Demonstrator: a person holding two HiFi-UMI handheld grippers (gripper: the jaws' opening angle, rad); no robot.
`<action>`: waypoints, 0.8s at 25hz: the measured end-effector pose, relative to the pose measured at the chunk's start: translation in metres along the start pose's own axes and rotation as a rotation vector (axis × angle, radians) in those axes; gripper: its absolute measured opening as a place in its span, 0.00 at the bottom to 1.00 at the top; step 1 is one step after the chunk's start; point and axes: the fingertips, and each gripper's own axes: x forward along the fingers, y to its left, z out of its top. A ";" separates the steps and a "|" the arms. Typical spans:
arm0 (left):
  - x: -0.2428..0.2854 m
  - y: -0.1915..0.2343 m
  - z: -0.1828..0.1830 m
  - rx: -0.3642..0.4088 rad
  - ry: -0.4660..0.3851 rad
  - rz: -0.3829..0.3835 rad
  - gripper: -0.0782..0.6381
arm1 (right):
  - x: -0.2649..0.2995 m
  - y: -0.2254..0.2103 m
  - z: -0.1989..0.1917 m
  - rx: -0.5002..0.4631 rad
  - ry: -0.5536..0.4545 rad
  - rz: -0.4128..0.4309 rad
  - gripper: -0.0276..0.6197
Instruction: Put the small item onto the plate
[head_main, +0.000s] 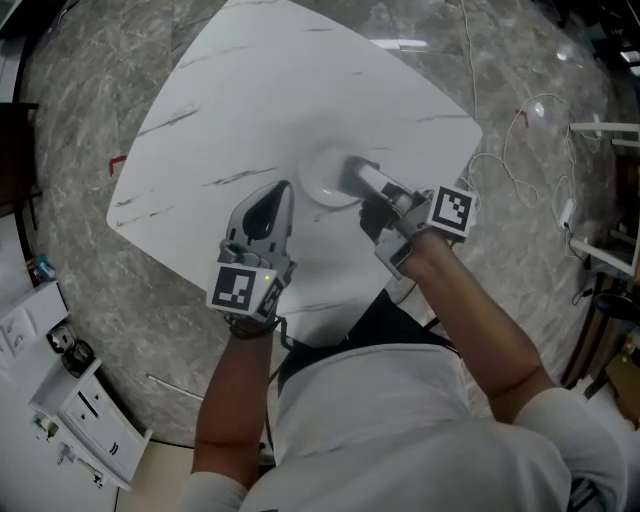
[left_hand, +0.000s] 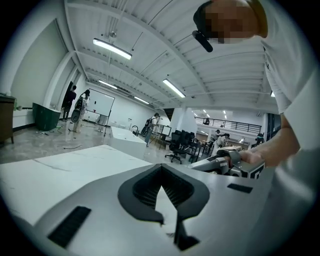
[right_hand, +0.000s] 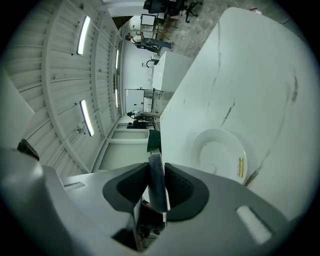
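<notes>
Worktop (head_main: 230, 110): one white plate (head_main: 322, 183) near its centre.

Right tongs (right_hand: 156, 167): closed on the small item (right_hand: 157, 189), a thin flat dark piece held edge-on just beside the plate's rim. Contact with the plate cannot be determined.

Left tongs (head_main: 279, 192): tips together, nothing between them, low over the worktop just left of the plate.

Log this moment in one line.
right claw: shut on small item, at plate | left claw: shut, empty, over table | item not yet on plate
</notes>
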 end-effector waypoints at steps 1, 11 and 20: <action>0.005 0.004 -0.006 -0.008 0.008 0.008 0.12 | 0.005 -0.008 0.001 -0.001 0.011 -0.011 0.19; 0.025 0.032 -0.063 -0.051 0.066 0.046 0.12 | 0.043 -0.075 -0.002 -0.076 0.114 -0.169 0.19; 0.031 0.032 -0.070 -0.044 0.074 0.043 0.12 | 0.053 -0.090 -0.014 -0.133 0.190 -0.254 0.20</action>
